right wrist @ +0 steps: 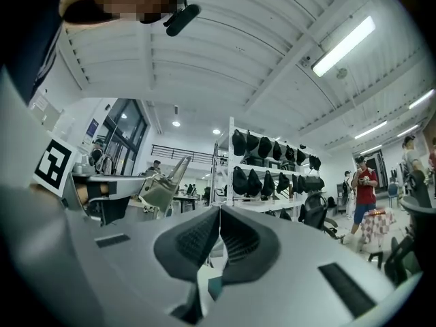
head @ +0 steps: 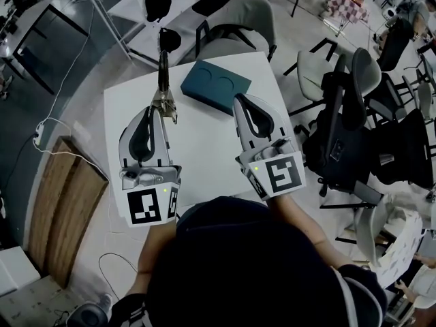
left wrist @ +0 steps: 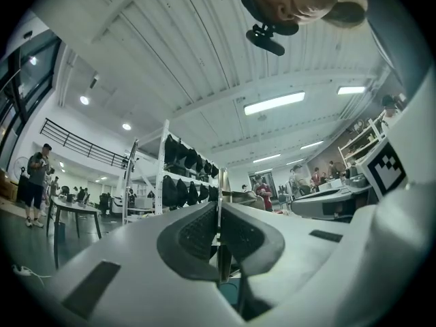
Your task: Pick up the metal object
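The metal object [head: 165, 99] is a shiny blade on a long dark handle that points away from me over the white table [head: 204, 155]. My left gripper [head: 162, 112] is shut on its blade end and holds it above the table. In the left gripper view the object shows as a thin metal edge [left wrist: 222, 182] pinched between the pads [left wrist: 197, 234]. My right gripper [head: 242, 102] is beside it on the right, shut with nothing between its pads [right wrist: 242, 240]. In the right gripper view the metal object [right wrist: 161, 188] gleams at the left.
A teal flat box [head: 215, 86] lies at the table's far side, between the two gripper tips. Office chairs [head: 344, 107] crowd the right and far sides. A wooden panel [head: 58, 203] and cables lie on the floor at the left.
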Demonstrator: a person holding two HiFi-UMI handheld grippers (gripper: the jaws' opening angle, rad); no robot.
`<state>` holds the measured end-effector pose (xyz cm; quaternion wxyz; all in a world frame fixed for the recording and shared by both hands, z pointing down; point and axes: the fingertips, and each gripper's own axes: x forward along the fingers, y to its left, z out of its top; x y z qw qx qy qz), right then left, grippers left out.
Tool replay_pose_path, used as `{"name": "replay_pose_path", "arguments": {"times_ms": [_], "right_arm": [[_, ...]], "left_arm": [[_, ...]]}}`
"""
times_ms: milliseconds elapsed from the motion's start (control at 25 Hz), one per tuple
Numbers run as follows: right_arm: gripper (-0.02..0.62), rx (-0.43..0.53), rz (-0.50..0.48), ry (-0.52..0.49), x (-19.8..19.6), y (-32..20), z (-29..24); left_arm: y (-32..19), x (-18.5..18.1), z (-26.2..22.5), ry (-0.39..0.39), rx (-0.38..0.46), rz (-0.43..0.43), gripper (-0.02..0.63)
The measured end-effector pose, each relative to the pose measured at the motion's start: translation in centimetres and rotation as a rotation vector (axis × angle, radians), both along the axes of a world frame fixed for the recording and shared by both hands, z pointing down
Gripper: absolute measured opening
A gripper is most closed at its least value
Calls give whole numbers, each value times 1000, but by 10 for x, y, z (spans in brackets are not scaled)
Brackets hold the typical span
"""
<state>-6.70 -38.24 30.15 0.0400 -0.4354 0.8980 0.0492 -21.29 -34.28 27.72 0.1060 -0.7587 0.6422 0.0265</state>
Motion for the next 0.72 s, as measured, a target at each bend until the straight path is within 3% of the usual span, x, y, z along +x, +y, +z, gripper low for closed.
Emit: {"name": "replay_pose_path", "arguments": {"times_ms": [360,720], "right_arm": [[28,-73,19,9,0,3,11],[28,-72,15,2,-1,7,8]], "left_arm": [[1,-2,5,0,-14,7,29],[1,0,4,-3,-25,20,29]]}}
